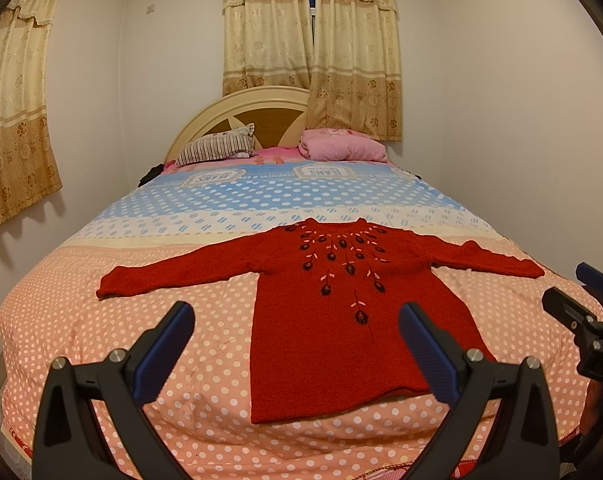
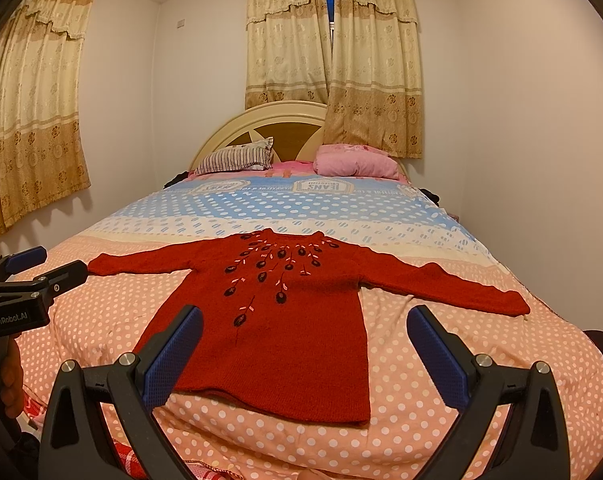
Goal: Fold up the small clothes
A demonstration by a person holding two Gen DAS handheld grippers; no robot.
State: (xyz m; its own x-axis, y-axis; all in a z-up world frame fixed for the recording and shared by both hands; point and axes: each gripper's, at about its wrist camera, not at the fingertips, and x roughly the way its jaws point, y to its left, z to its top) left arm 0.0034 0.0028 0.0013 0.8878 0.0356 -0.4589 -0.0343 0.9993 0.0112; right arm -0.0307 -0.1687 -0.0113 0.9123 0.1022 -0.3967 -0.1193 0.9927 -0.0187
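red sweater (image 1: pixel 329 320) flat on bed (image 1: pixel 101 340), hem near, collar far | left gripper (image 1: pixel 297 344) nearer left sleeve, right gripper (image 2: pixel 305 344) nearer right sleeve | both fingers spread, empty

The sweater (image 1: pixel 333 320) was deep red with dark flowers and pink leaves stitched below the neck. The bedspread (image 1: pixel 101 320) ran peach with white dots, then cream, then blue. One pillow (image 1: pixel 215 148) was striped, the other (image 1: pixel 341 146) pink; curtains (image 1: pixel 313 40) cream and gold
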